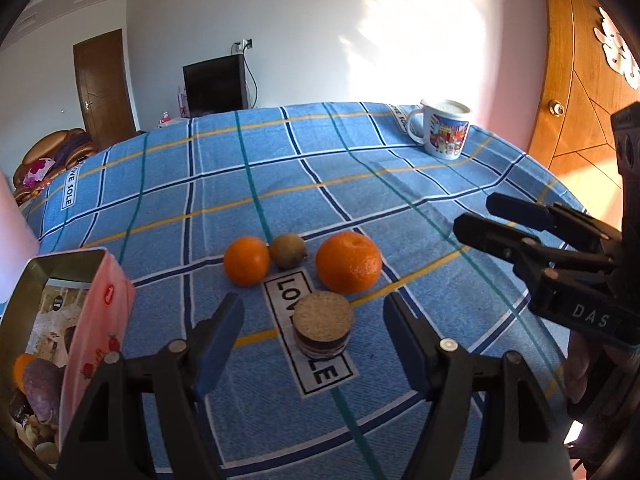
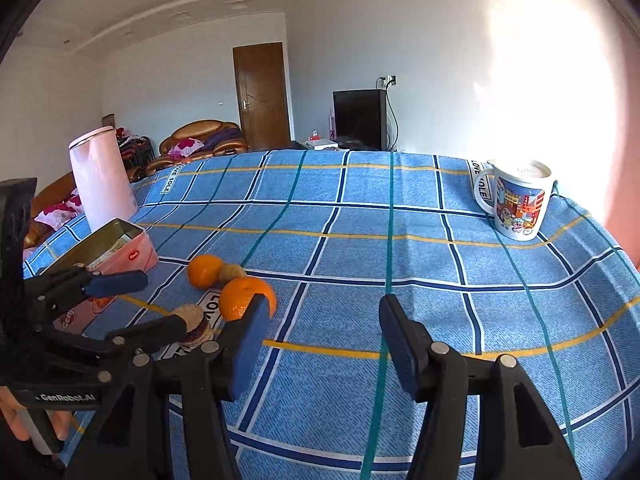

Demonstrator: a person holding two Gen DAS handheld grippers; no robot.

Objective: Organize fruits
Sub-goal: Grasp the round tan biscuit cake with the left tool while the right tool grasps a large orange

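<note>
Left tool (image 1: 312, 312) gapes around cork-lidded jar (image 1: 323, 326); right tool (image 2: 320, 332) spread wide, beside large orange (image 2: 245, 298)

You see both views in bright daylight entering from the right. A blown-out sun patch on the white wall (image 1: 420, 40) erases all surface detail there; in the right wrist view the same glare washes over the rim of the mug (image 2: 520, 200). The oranges cast short shadows leftward on the checked tablecloth (image 1: 360, 168). Fisheye distortion bends the table edge and wooden door (image 1: 580, 100) into curves. Black vignetting fills the corners. Focus is sharp centrally; the far room appears slightly soft.
</note>
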